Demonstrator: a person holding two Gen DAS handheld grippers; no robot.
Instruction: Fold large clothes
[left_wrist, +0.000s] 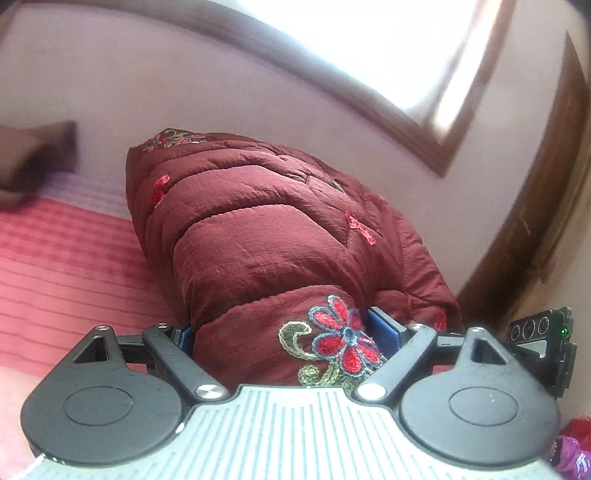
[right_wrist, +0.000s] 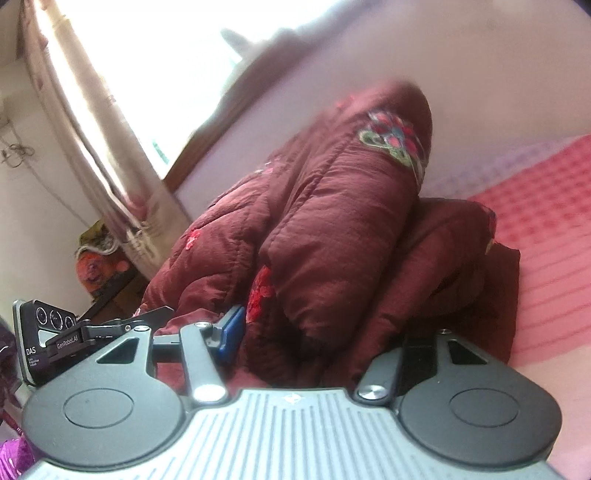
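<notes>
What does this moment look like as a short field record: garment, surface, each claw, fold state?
garment: maroon quilted jacket with embroidered flowers
surface: pink striped bedsheet
left claw: shut on a flowered jacket edge, blue pads on both sides
right claw: around a thick jacket fold; only one blue pad shows, grip unclear
fold state: bunched and raised, not flat
background: wood-framed window, curtain

The quilted jacket (left_wrist: 266, 229) is lying bunched on the bed (left_wrist: 66, 258), with the wall (left_wrist: 147, 92) rising behind it. A pillow (left_wrist: 33, 158) is sitting at the far left, and the window (left_wrist: 369, 44) is hanging above right. The left gripper (left_wrist: 288, 332) is clamping the jacket's near end.
</notes>
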